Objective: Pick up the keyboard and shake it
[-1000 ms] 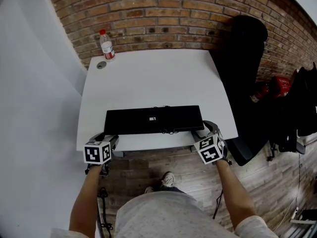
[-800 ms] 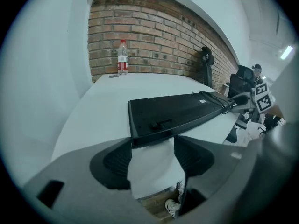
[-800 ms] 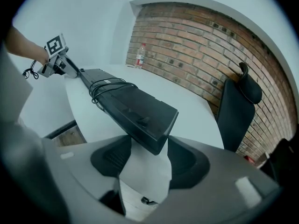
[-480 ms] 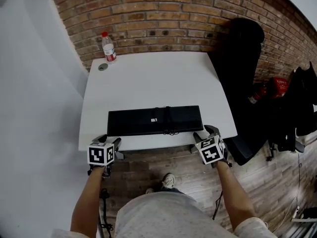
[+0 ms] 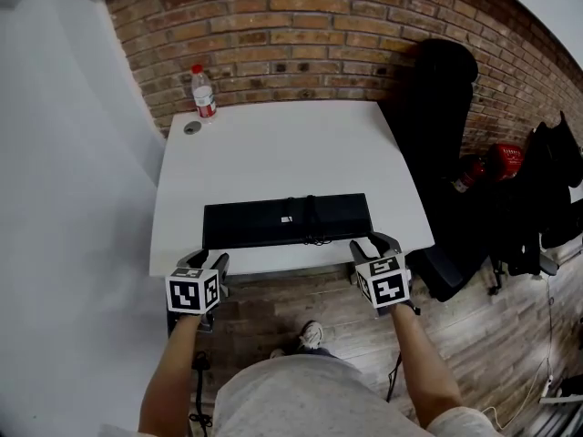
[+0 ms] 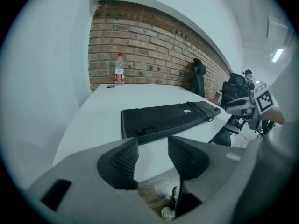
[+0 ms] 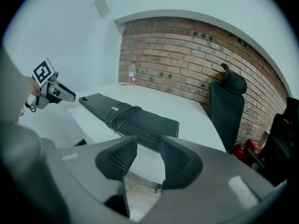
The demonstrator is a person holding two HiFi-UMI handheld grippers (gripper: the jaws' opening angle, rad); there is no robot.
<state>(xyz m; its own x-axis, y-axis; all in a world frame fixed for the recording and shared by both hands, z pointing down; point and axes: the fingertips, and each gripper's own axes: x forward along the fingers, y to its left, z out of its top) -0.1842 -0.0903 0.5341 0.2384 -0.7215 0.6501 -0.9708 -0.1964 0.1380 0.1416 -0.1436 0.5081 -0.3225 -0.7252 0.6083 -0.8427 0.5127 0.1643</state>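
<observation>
**Keyboard flat on the bench, both grippers off its near edge**

A brick wall (image 5: 301, 35) runs behind a white bench (image 5: 273, 144), and a black office chair (image 5: 437, 107) stands at the bench's right side against that wall. The black keyboard (image 5: 264, 221) lies flat near the bench's front edge, its length running left to right, with a cable wound round its middle. The left gripper (image 6: 153, 157) hangs just off the front edge by the keyboard's left end. Its jaws are partly apart and closing, with nothing between them. The right gripper (image 7: 148, 155) is off the same edge by the keyboard's right end, jaws likewise half-narrowed, closing and empty. Neither touches the keyboard. A clear bottle (image 5: 202, 92) with a red cap stands upright at the far left corner, a small grey disc (image 5: 191, 127) just beside it.
</observation>
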